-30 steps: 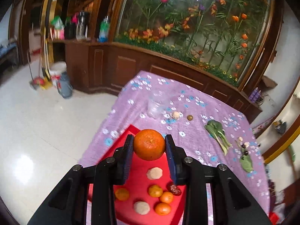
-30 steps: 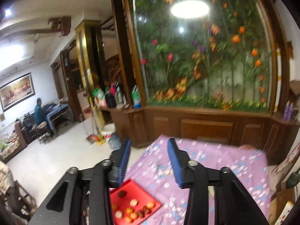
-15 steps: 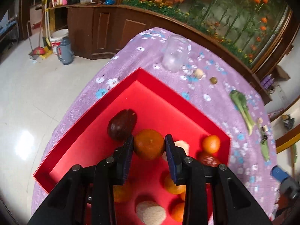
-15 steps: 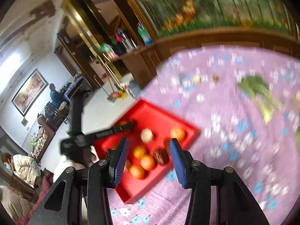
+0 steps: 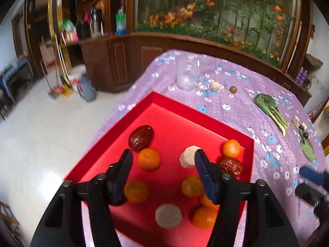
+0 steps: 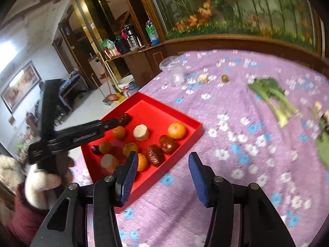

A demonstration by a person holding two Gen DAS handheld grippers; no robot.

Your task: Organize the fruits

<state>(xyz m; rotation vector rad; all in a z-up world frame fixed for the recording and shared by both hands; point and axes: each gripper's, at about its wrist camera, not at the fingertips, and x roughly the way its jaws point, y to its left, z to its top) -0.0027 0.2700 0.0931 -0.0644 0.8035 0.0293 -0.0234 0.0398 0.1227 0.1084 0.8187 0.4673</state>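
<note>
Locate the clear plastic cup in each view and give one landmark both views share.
Left wrist: clear plastic cup stands upper centre on the purple cloth, beyond the red tray's far corner.
Right wrist: the cup stands upper centre-left, near the cloth's far edge.
Shared landmark: the leafy green to its right.

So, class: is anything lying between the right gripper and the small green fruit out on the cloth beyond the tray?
Nothing visible does. The right gripper hangs open over bare purple cloth; the green fruit sits clear of the red tray, the plastic cup and the leafy vegetable.
</note>
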